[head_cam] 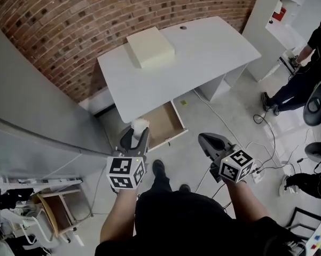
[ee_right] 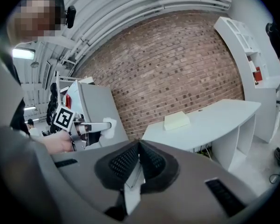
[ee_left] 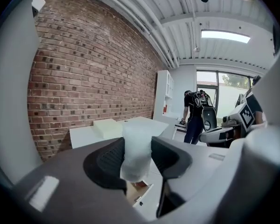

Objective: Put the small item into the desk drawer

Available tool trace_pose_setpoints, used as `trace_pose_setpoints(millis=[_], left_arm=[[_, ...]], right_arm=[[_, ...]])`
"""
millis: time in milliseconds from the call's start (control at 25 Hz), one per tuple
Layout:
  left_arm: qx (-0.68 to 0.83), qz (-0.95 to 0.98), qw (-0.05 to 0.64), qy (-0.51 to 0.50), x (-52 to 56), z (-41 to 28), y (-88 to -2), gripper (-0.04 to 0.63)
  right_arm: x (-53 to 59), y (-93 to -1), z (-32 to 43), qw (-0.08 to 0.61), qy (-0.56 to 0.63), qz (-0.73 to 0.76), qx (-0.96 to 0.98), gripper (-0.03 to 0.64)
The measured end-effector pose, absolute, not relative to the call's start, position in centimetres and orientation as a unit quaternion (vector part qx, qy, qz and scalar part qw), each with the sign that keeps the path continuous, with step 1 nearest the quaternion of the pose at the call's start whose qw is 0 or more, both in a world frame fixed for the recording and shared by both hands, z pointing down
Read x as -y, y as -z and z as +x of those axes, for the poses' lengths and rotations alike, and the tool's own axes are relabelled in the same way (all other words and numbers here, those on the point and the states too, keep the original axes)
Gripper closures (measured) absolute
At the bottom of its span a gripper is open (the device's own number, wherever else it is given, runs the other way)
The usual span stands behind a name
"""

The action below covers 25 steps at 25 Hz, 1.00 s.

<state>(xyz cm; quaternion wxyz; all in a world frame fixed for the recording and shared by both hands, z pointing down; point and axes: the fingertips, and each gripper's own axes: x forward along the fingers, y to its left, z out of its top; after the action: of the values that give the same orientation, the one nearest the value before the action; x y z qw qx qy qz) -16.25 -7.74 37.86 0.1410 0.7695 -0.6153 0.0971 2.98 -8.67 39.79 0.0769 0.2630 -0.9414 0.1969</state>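
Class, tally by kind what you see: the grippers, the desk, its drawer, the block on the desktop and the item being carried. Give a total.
grippers: 2 (left gripper, right gripper)
desk: 1
open drawer: 1
cream block: 1
small white item, clamped in the left gripper: 1
Total: 6

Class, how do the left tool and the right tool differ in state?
The left tool grips a small white item; the right tool holds nothing. The left tool's jaws stand apart around it; the right tool's jaws meet. Both are grey and face the white desk.
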Motion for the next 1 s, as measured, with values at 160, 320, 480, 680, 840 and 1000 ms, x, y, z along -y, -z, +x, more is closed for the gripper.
trace_pose_setpoints(millis=[160,320,480,680,840,1000], left_arm=[[0.594,0.785,0.144,-0.102,11.9,-18.9,-38.8,0.416],[0.577,0.797,0.147,-0.099,15.6,-20.9,-39.3,0.416],[0.557,0.808,0.161,-0.101,17.8,-21.2,-40.3,0.416],[0.555,0.804,0.184,-0.106,18.4,-20.3,-41.1,0.416],[0.551,0.798,0.209,-0.124,18.1,-18.3,-42.2,0.416],[0.537,0.800,0.223,-0.150,17.8,-15.8,-44.1,0.416]], right_arm=[[13.2,-39.7,-0.7,0.084,-0.197,0.279,0.936,0.606],[16.5,-39.6,-3.4,0.083,-0.196,0.293,0.932,0.606],[18.2,-40.0,-4.8,0.078,-0.199,0.302,0.929,0.606],[19.2,-40.8,-4.5,0.070,-0.212,0.295,0.929,0.606],[19.6,-41.3,-3.0,0.057,-0.218,0.290,0.930,0.606],[19.1,-43.8,-1.5,0.069,-0.236,0.292,0.924,0.606]])
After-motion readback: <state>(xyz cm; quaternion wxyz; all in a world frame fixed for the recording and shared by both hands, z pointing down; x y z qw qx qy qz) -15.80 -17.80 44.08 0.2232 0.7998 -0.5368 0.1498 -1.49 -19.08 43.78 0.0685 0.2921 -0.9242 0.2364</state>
